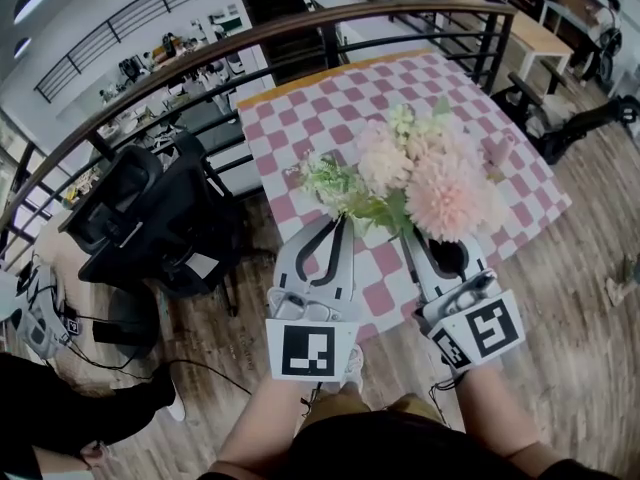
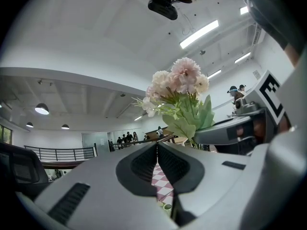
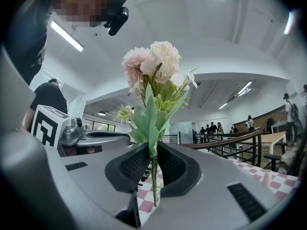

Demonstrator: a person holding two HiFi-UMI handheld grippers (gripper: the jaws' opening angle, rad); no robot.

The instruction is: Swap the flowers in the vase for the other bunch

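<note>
Nearest the head camera are the two marker cubes, with the left tongs [image 1: 341, 220] and right tongs [image 1: 416, 238] reaching away from them side by side over the near edge of the bench [image 1: 500, 118].

The flowers [image 1: 420, 173] are off the bench, held in the air by the right tongs. In the right gripper view the right tongs [image 3: 153, 147] are closed on the thin green stem, which runs down between the pads. Its cut end shows below them, and leaves and pale pink and cream blooms [image 3: 151, 75] rise past the tips. In the head view the blooms cover the tips of the right tongs and lean partly across the tip of the left.

The left tongs [image 2: 157, 145] are closed with nothing between them, and only a strip of the pink and white checked cloth shows through the gap below the tips. The flowers [image 2: 180, 95] stand just to their right in that view.

The checked cloth covers the bench. A black chair [image 1: 140, 208] stands to the left of the bench on the wooden floor [image 1: 580, 298]. A dark railing [image 1: 300, 28] curves round the far side.
</note>
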